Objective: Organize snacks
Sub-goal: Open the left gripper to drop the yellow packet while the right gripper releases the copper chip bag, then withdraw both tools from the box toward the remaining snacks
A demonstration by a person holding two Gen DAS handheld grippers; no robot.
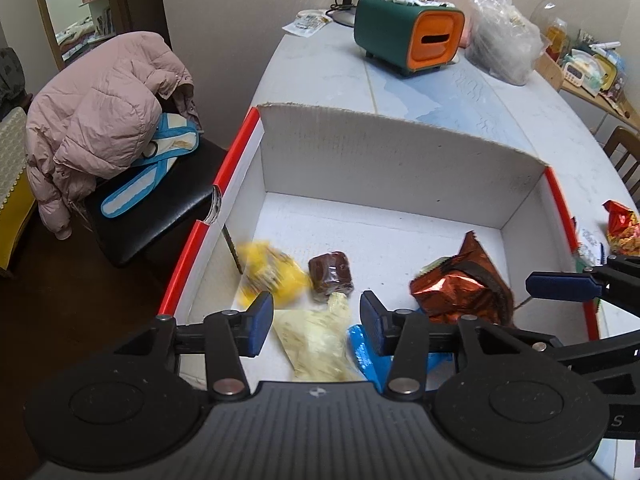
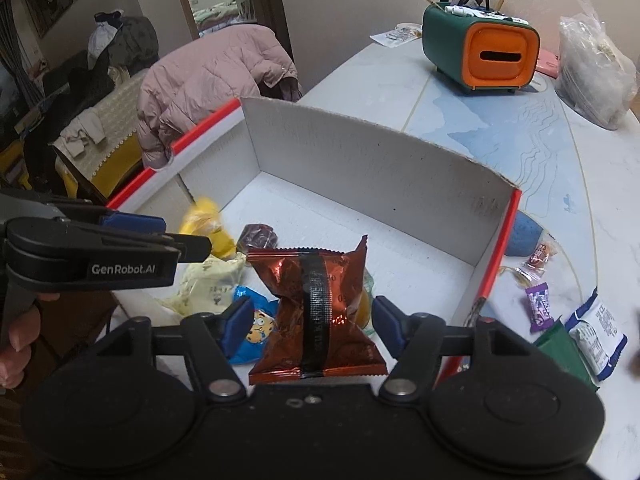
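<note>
A white cardboard box [image 1: 400, 156] with red edges sits on the table and holds several snacks. In the left wrist view my left gripper [image 1: 316, 326] is open over the box's near end, above a pale yellow packet [image 1: 316, 340] and a blue packet [image 1: 364, 354]. A yellow packet [image 1: 272, 272], a brown wrapped cake [image 1: 330, 272] and a copper foil bag [image 1: 460, 284] lie on the box floor. In the right wrist view my right gripper [image 2: 310, 320] is open, its pads apart on either side of the copper foil bag [image 2: 316, 312]. The box [image 2: 360, 160] shows there too.
Loose snacks lie on the table right of the box: a purple candy [image 2: 540, 306], a red candy [image 2: 538, 258], a white-blue packet [image 2: 596, 332] and a red packet [image 1: 622, 226]. A green-orange tissue box [image 1: 408, 34] and a plastic bag [image 1: 500, 40] stand farther back. A chair with a pink jacket [image 1: 104, 116] is left.
</note>
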